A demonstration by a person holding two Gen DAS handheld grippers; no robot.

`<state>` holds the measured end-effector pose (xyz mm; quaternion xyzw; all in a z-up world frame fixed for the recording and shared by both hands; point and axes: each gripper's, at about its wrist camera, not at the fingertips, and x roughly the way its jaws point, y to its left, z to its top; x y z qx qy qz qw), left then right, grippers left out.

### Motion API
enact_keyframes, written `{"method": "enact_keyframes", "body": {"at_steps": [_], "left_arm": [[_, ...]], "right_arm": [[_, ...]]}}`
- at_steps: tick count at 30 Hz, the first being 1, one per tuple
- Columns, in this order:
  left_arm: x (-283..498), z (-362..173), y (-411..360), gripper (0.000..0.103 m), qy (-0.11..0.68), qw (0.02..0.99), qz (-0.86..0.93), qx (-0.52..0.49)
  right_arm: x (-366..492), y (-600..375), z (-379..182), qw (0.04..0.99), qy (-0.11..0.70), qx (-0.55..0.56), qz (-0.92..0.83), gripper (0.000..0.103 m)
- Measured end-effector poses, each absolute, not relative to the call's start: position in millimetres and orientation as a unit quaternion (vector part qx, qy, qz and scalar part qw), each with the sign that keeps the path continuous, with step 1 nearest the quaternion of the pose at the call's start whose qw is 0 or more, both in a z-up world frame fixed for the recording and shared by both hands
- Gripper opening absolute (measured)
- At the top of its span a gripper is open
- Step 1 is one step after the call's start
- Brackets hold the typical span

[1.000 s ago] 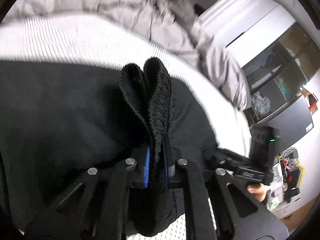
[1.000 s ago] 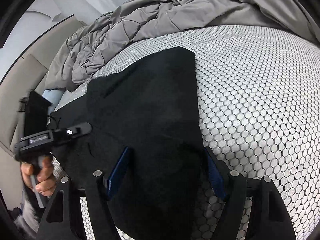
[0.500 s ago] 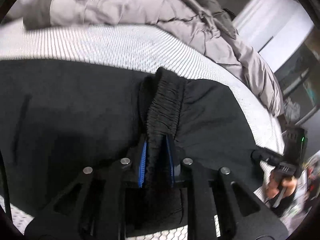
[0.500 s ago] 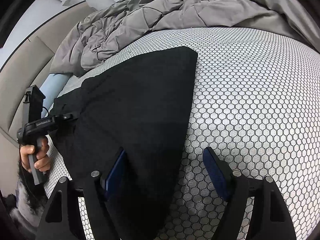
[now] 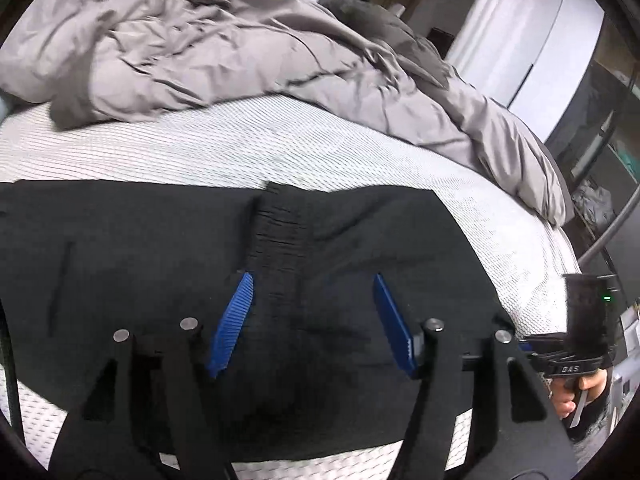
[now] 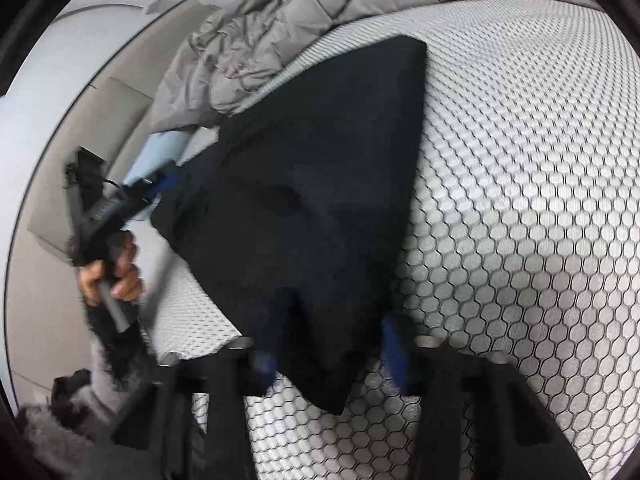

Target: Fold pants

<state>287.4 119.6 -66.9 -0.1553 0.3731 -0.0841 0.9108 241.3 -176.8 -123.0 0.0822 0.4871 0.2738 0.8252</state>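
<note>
Black pants (image 5: 152,256) lie spread on the white honeycomb mattress (image 5: 240,144). In the left wrist view my left gripper (image 5: 312,292) is open, its blue pads either side of the ribbed elastic waistband (image 5: 280,248), which lies flat on the cloth. In the right wrist view the pants (image 6: 320,160) run away from me. My right gripper (image 6: 332,344) straddles their near corner, jaws partly closed around the cloth; the blur hides whether the pads touch it. The left gripper also shows in the right wrist view (image 6: 160,184), at the pants' far left edge.
A rumpled grey duvet (image 5: 240,48) is piled along the far side of the bed. A beige headboard (image 6: 80,140) and a pale blue pillow (image 6: 160,152) stand at the left. Shelves and a white wardrobe (image 5: 560,60) stand beyond the bed.
My left gripper has opened and let go of the waistband, which now lies flat. My right gripper's jaws have narrowed around the pants' near corner.
</note>
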Motion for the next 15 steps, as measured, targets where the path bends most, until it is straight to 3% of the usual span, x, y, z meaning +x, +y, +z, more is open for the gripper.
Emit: {"method": "enact_keyframes", "body": {"at_steps": [1, 3, 8, 9, 11, 12, 15], "left_arm": [[289.4, -68.1, 114.1, 0.059, 0.376, 0.910, -0.087, -0.154], [291.5, -70.8, 101.2, 0.059, 0.381, 0.907, -0.098, -0.148], [298.8, -80.0, 60.9, 0.059, 0.399, 0.900, -0.121, -0.127], [297.9, -80.0, 46.7, 0.059, 0.404, 0.896, -0.135, -0.123], [293.1, -80.6, 15.2, 0.059, 0.408, 0.891, -0.169, -0.107], [289.5, -81.3, 1.3, 0.059, 0.410, 0.888, -0.184, -0.097], [272.1, -93.3, -68.6, 0.059, 0.424, 0.866, -0.262, -0.027]], "right_arm": [[236.2, -175.6, -115.6, 0.829, 0.475, 0.074, 0.286, 0.019], [224.8, -169.8, -103.3, 0.835, 0.459, 0.048, 0.299, 0.015], [214.1, -168.4, -127.5, 0.810, 0.510, -0.007, 0.288, 0.014], [212.5, -172.4, -122.6, 0.814, 0.499, 0.006, 0.298, 0.016], [210.0, -179.0, -108.9, 0.825, 0.481, 0.021, 0.297, 0.028], [210.5, -182.0, -99.8, 0.835, 0.464, 0.032, 0.295, 0.040], [226.6, -195.1, -82.9, 0.855, 0.426, 0.098, 0.279, 0.044]]}}
